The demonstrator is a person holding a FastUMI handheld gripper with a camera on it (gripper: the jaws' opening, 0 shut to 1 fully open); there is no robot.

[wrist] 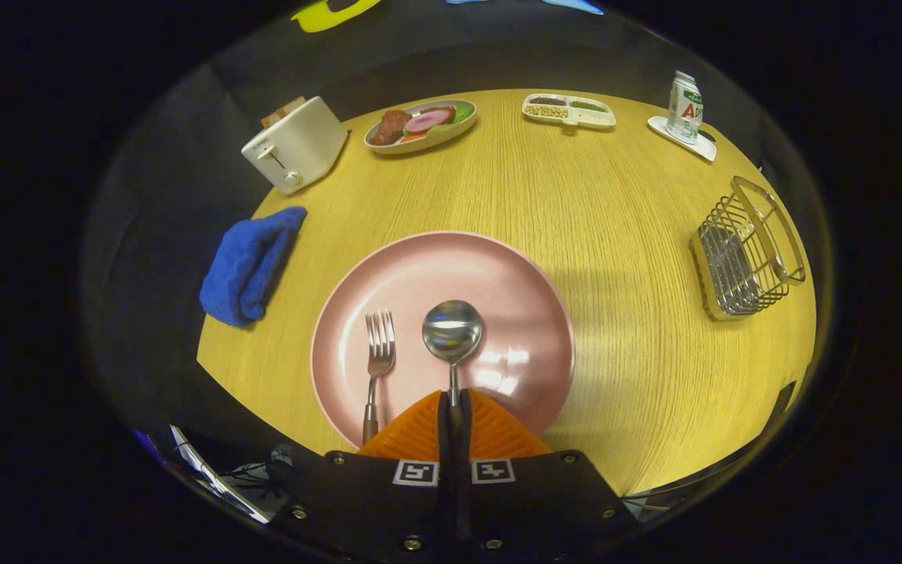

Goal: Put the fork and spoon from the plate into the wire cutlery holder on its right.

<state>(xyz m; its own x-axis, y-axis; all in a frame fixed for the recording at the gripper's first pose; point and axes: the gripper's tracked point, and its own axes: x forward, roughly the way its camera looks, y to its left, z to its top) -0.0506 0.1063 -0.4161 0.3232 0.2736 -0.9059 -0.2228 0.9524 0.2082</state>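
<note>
tool (455, 407) fingers are pinched close together on the spoon (452, 333) handle, so it looks like it is holding the spoon by the thin neck, bowl pointing away from the fingers. spoon sits over the pink plate (420, 266), bowl near the plate's middle; can't tell if it is lifted or resting on the plate. fork (378, 356) lies on the plate just left of the spoon, tines away, handle end running off the plate's near rim beside the fingers. wire cutlery holder (748, 251) is well to the right of the plate on the counter (623, 204), apparently tipped toward the plate, so its opening is hard to read. risks: grip is on a slim, shiny handle, so the spoon could swivel or slip during the carry; the bowl could catch on the holder's wire rim and knock it over. spoon is polished metal, round bowl, bright glare. fork is matching metal, four tines as far as i can tell.
</note>
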